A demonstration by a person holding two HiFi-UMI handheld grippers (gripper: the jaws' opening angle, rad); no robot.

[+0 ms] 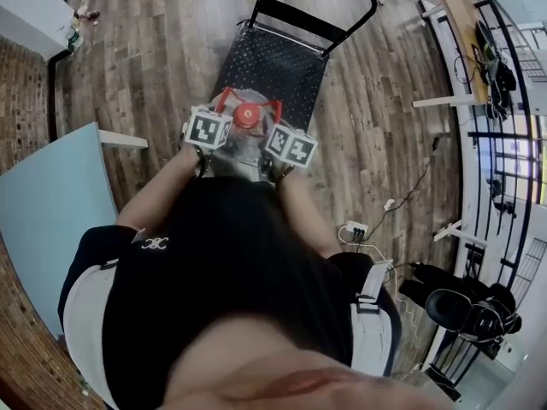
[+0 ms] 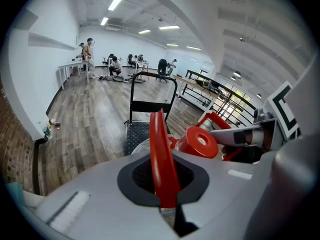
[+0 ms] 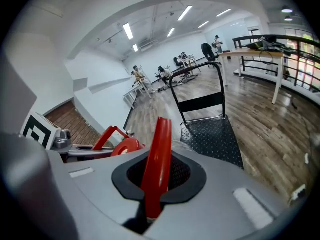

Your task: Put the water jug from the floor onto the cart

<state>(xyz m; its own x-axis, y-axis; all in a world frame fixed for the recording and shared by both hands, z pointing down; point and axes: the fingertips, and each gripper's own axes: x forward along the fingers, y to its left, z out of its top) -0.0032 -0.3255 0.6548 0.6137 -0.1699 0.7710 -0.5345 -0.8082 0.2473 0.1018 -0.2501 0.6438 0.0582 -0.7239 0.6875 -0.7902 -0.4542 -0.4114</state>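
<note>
Left gripper [image 2: 165, 196], right gripper [image 3: 152, 204] on jug [image 1: 246, 116]

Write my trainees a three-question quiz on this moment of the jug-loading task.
1. True or false: the cap of the water jug is blue.
2. Multiple choice: the left gripper is shut on A) the cap, B) a red handle, C) nothing.
3. Fill in: beyond the jug stands a black ____ with a diamond-plate deck.
Key: 1 false, the cap is red; 2 B; 3 cart.
</note>
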